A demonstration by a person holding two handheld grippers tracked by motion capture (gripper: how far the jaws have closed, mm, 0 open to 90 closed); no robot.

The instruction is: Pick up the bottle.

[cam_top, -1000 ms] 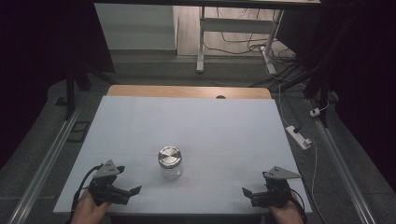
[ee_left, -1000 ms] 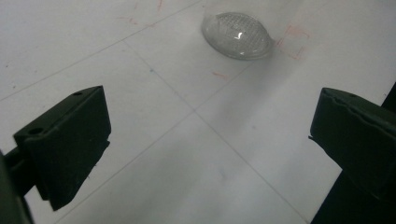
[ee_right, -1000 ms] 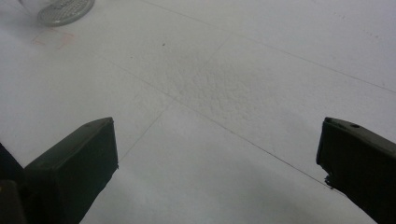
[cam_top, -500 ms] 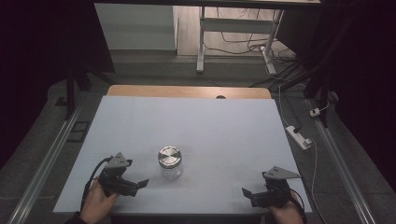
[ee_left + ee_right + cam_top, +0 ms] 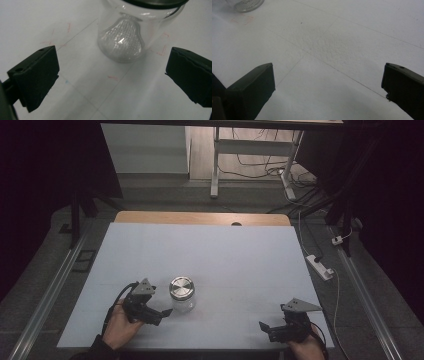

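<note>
A clear glass jar with a round metal lid stands upright on the white table, near its front middle. My left gripper is open just to the jar's left, its jaws pointing at the jar. In the left gripper view the jar stands a short way beyond the open jaws, not between them. My right gripper rests open near the front right corner of the table, with nothing between its jaws. In the right gripper view the jar's base shows far off at the top left.
The table has a wooden strip along its far edge. Faint red marks lie on the tabletop around the jar. A power strip and cables lie on the floor at the right. A desk frame stands beyond the table.
My left gripper has moved forward and to the right, from the front left edge up to the jar. The right gripper and the jar have stayed put.
</note>
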